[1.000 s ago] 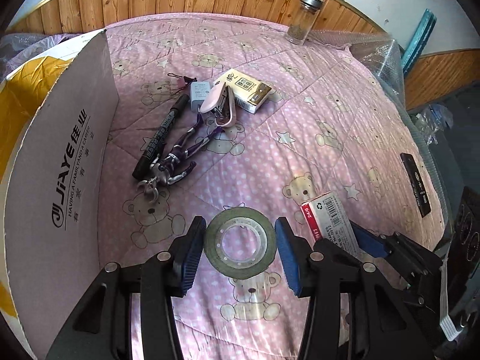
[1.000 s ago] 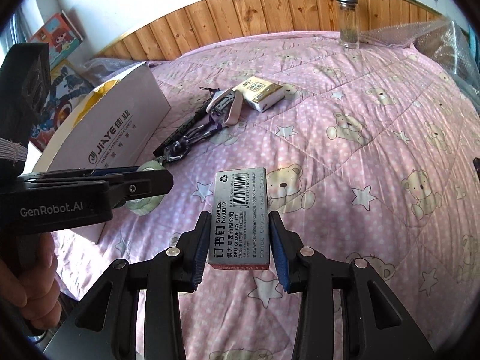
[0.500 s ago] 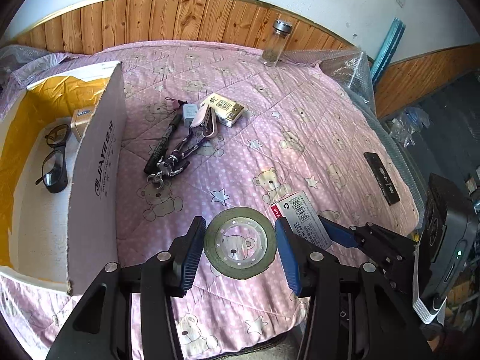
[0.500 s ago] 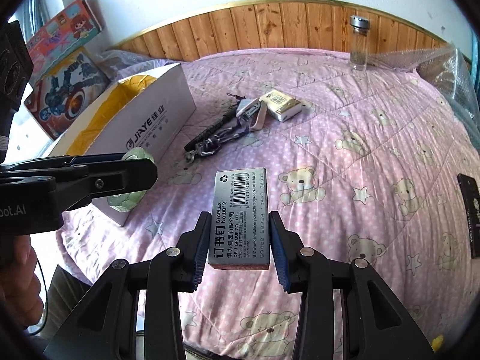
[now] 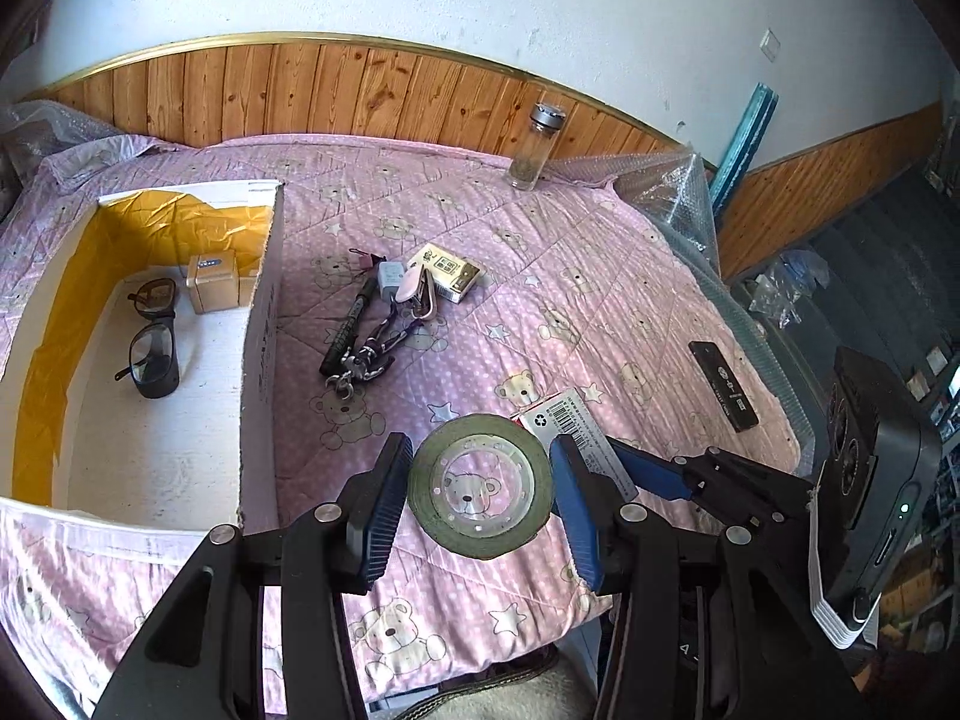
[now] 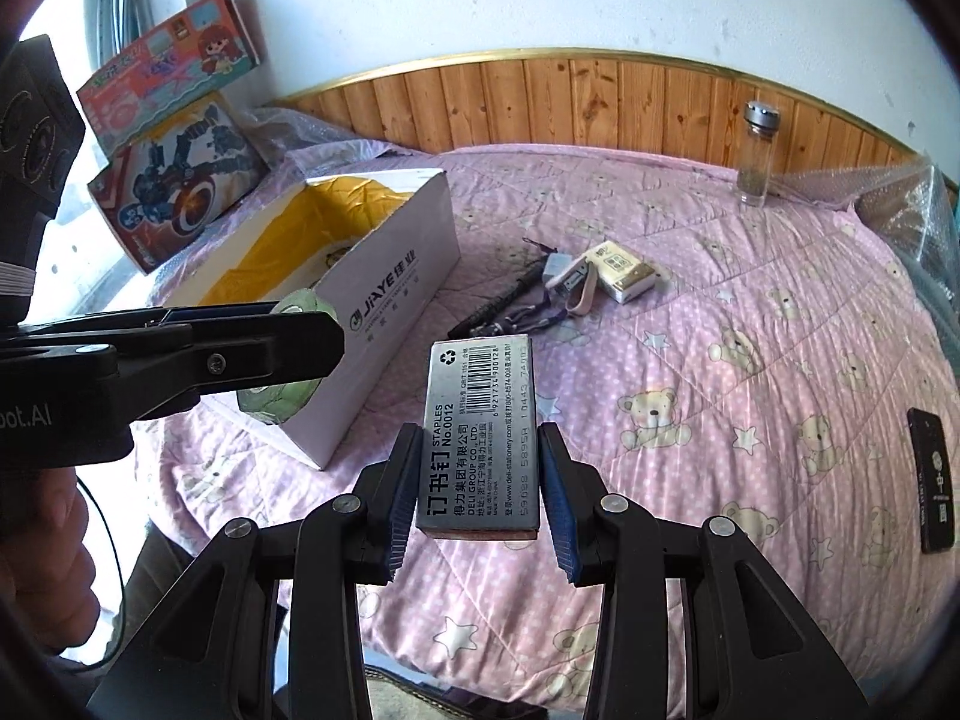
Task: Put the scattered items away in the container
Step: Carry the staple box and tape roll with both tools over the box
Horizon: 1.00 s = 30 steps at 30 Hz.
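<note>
Both tongs have lifted clear of the bed [image 5: 600, 276]: left tongs [image 5: 480, 495] clamp the tape roll [image 5: 480, 492], right tongs [image 6: 477, 480] clamp the staple box [image 6: 480, 432]. Probably heading to the carton [image 5: 261, 324] at the bed's left edge.

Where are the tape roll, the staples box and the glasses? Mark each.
tape roll [image 5: 480, 487]: left wrist view, green outer band.
staples box [image 6: 480, 438]: right wrist view, printed face.
glasses [image 5: 153, 354]: left wrist view, lower lens.

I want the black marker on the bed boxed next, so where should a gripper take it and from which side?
Grip the marker mid-barrel, from above, jaws across its width. It lies flat on the quilt, its far end near the grey block, its near end beside the chain, so the middle seems clearest.
</note>
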{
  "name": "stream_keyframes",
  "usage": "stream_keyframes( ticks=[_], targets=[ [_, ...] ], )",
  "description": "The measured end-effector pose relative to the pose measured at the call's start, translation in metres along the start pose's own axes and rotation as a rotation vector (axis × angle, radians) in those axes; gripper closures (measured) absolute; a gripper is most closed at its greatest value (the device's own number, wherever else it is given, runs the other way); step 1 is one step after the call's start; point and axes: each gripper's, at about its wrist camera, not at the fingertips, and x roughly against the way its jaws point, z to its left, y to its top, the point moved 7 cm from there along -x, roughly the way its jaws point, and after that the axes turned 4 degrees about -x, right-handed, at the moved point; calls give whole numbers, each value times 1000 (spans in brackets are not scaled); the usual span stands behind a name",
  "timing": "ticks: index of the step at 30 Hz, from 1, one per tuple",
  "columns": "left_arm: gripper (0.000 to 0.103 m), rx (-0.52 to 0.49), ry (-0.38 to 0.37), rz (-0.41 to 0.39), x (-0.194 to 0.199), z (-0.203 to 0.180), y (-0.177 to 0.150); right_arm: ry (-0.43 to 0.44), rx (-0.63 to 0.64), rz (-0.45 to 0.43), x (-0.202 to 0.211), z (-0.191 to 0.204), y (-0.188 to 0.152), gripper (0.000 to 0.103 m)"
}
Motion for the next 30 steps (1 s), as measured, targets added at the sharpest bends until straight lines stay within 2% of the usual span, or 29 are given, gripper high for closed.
stream_keyframes(
  ticks=[17, 30],
  targets=[
    [54, 82, -4, -122, 56, 49, 17, 71, 128, -53, 14, 73, 45, 63],
    [54, 153, 55, -178, 85, 107, 25, 152, 204, -73, 7, 131, 76, 63]
  ],
)
